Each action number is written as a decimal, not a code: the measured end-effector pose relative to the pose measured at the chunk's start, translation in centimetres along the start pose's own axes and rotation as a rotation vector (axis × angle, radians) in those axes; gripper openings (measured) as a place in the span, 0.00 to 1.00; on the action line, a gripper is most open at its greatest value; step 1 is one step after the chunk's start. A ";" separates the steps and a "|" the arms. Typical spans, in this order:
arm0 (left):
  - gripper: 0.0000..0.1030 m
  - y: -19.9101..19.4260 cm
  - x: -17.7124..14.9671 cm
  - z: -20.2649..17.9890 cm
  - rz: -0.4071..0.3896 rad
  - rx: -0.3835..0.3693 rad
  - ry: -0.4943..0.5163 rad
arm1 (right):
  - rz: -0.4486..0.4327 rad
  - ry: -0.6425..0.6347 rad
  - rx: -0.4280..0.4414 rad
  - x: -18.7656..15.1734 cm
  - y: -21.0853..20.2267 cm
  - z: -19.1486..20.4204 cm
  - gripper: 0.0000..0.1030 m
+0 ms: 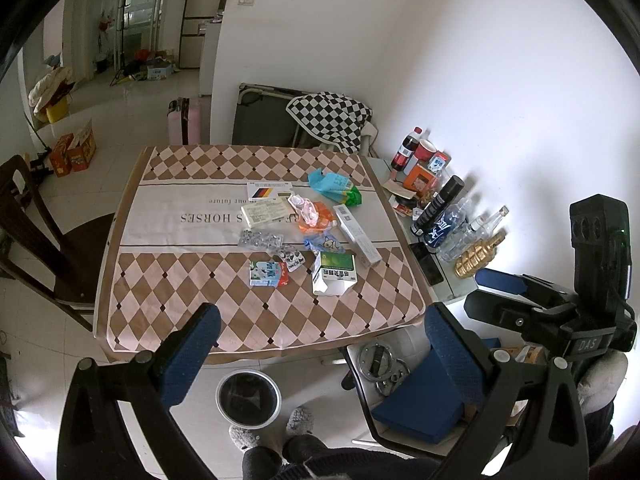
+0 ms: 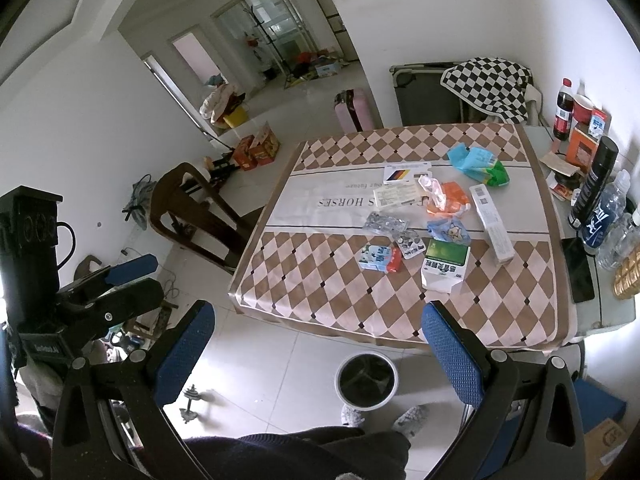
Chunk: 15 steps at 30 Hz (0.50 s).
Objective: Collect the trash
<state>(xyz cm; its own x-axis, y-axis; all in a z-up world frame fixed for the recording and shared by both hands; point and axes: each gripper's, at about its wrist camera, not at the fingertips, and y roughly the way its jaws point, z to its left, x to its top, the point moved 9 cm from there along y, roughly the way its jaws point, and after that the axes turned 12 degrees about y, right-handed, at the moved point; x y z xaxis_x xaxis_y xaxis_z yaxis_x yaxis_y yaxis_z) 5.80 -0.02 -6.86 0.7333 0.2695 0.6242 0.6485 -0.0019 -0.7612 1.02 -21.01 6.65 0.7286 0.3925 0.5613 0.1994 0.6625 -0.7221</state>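
Observation:
Several pieces of trash lie on the checked tablecloth (image 1: 168, 288) (image 2: 320, 280): a green and white carton (image 1: 334, 272) (image 2: 445, 264), a small blue and red milk box (image 1: 268, 274) (image 2: 380, 258), blister packs (image 1: 260, 239) (image 2: 386, 223), a long white box (image 1: 357, 235) (image 2: 492, 223), orange and blue wrappers (image 1: 320, 216) (image 2: 450, 200). A round bin (image 1: 248, 398) (image 2: 366, 378) with a dark liner stands on the floor before the table. My left gripper (image 1: 320, 332) and right gripper (image 2: 316, 332) hover open above the near table edge, holding nothing.
Bottles, a black spray can (image 1: 438, 204) (image 2: 592, 180) and a phone (image 1: 428, 264) crowd the table's right strip by the wall. A dark wooden chair (image 1: 36, 232) (image 2: 192, 208) stands left. A stool with blue boxes (image 1: 420, 400) sits near right. My slippered feet (image 2: 408, 416) are by the bin.

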 end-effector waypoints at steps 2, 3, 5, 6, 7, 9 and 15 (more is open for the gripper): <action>1.00 0.0 0.0 0.0 0.000 0.000 -0.002 | 0.001 0.000 0.000 0.1 0.0 0.1 1.00; 1.00 0.0 0.0 0.0 0.000 -0.001 -0.002 | 0.001 0.000 0.000 0.1 0.1 0.1 1.00; 1.00 0.0 0.0 0.0 0.000 0.000 0.000 | 0.002 -0.001 -0.002 0.2 0.1 0.2 1.00; 1.00 0.0 0.0 0.0 0.000 0.000 0.000 | 0.002 0.000 -0.001 0.2 0.2 0.2 1.00; 1.00 0.0 0.0 0.0 0.000 0.000 0.000 | 0.002 0.000 -0.002 0.2 0.2 0.2 1.00; 1.00 0.0 0.0 0.0 0.001 0.000 -0.001 | 0.003 -0.001 -0.002 0.3 0.3 0.3 1.00; 1.00 0.0 0.0 0.0 -0.001 0.001 -0.001 | 0.002 -0.002 -0.001 0.4 0.4 0.4 1.00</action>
<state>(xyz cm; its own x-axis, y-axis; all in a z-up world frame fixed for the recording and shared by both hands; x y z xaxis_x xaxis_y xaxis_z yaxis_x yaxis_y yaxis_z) 5.78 -0.02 -6.84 0.7325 0.2706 0.6247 0.6490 -0.0008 -0.7608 1.14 -20.25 6.76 0.7279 0.3951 0.5604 0.1985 0.6609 -0.7238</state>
